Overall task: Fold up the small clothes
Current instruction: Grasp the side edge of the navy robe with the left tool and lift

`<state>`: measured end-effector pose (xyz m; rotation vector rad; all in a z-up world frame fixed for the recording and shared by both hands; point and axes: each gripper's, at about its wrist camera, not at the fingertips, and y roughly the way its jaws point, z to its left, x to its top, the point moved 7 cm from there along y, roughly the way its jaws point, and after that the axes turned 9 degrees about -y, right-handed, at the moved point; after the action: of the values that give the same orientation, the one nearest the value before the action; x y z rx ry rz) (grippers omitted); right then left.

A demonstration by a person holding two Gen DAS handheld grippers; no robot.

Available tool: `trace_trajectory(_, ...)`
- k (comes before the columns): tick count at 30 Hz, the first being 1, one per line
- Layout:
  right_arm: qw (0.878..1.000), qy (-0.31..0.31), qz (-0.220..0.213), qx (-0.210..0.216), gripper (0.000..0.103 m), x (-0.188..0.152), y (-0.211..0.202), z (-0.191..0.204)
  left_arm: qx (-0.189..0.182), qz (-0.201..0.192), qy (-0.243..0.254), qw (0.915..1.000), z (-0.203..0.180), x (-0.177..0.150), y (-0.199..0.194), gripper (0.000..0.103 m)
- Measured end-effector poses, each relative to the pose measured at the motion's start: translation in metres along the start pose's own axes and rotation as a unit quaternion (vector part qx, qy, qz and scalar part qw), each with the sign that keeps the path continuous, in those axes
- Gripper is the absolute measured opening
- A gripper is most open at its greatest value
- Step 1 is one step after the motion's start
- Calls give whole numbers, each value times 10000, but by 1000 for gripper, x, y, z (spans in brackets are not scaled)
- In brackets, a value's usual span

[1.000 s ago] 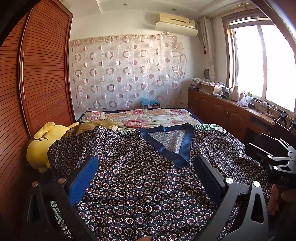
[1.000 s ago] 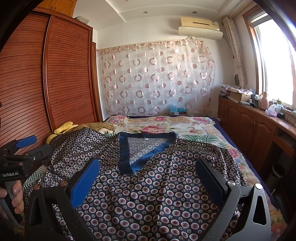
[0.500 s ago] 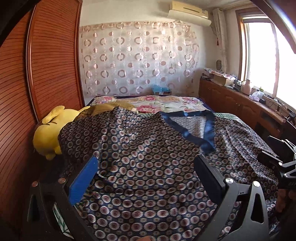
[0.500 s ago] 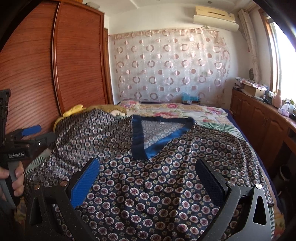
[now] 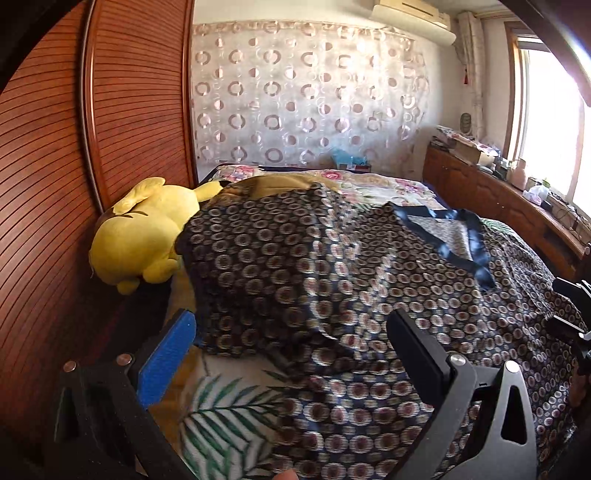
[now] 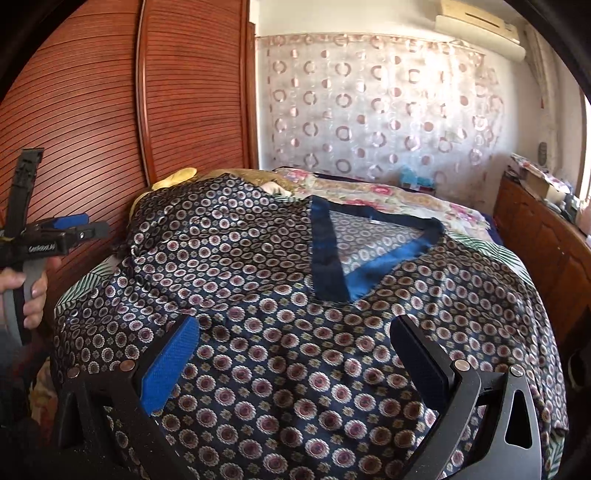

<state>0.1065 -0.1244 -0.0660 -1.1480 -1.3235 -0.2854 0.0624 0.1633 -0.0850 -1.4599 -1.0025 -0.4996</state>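
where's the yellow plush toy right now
In the left wrist view the yellow plush toy lies at the bed's left edge against the wooden wardrobe, touching the patterned shirt spread beside it.

This is a bedroom in a home: a bed (image 5: 388,184) with a floral bedspread fills the middle of the room, with a yellow plush toy (image 5: 144,229) lying at its left edge against a slatted wooden wardrobe (image 5: 122,110). A sheer curtain with a ring pattern (image 6: 388,99) hangs behind the bed under a wall air conditioner (image 5: 410,18). A low wooden cabinet (image 5: 491,199) cluttered with household items runs beneath the window (image 5: 550,129).
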Motion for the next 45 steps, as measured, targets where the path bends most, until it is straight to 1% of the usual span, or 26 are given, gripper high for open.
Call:
trace_trajectory(3,9999,-58,3,102,103,3,5,3,38,150,-28,9999,17,2,11,102)
trace_trajectory(6,9997,-119,6,211,103,8,9,8,-1,406,-130,9991,31,3,25,94)
trace_trajectory(8,9995,-173,12,246,103,11,15,12,-63,586,-153,9981,39,3,37,83)
trace_trajectory(11,9993,-266,19,249,103,13,14,15,-42,886,-197,9959,50,-1,55,78)
trace_trajectory(14,9992,-250,3,308,103,14,14,16,106,1182,-190,9927,56,-7,72,75)
trace_trajectory(15,9992,-244,8,326,103,14,15,17,122,1288,-229,9913,59,-9,77,74)
trace_trajectory(18,9988,-284,69,398,103,13,18,21,86,1544,-417,9871,68,-17,88,67)
trace_trajectory(19,9985,-325,94,439,103,13,19,22,83,1601,-489,9859,72,-19,90,61)
trace_trajectory(20,9981,-379,121,477,103,14,21,25,8,1601,-605,9852,74,-19,90,58)
trace_trajectory(21,9977,-428,135,501,103,15,23,26,-29,1608,-691,9846,75,-18,91,56)
trace_trajectory(24,9968,-534,171,569,103,19,26,30,-110,1648,-822,9828,78,-17,95,55)
trace_trajectory(25,9965,-548,174,612,103,20,28,31,-144,1656,-839,9825,78,-17,95,51)
trace_trajectory(26,9960,-568,181,664,102,22,30,33,-210,1647,-824,9827,76,-17,95,43)
trace_trajectory(27,9955,-586,186,720,102,23,32,35,-210,1630,-780,9833,74,-16,94,39)
trace_trajectory(28,9950,-607,192,770,102,24,35,37,-191,1594,-705,9845,73,-17,92,31)
trace_trajectory(29,9943,-626,206,840,100,25,39,40,-145,1557,-590,9859,70,-17,90,22)
trace_trajectory(30,9935,-639,232,908,100,27,42,43,-40,1512,-467,9874,70,-17,87,18)
trace_trajectory(31,9932,-643,264,939,100,27,45,43,102,1437,-263,9892,68,-16,84,9)
trace_trajectory(34,9928,-662,243,967,100,29,48,45,76,1196,-88,9928,63,-12,69,8)
trace_trajectory(36,9932,-611,190,977,100,28,45,45,199,950,43,9953,58,-4,57,8)
trace_trajectory(37,9933,-587,173,978,100,27,44,45,181,804,85,9966,54,2,50,8)
trace_trajectory(41,9946,-471,149,911,100,23,39,36,-223,479,43,9986,32,28,34,8)
trace_trajectory(45,9962,-360,85,788,100,21,30,25,-614,311,233,9974,-6,48,27,8)
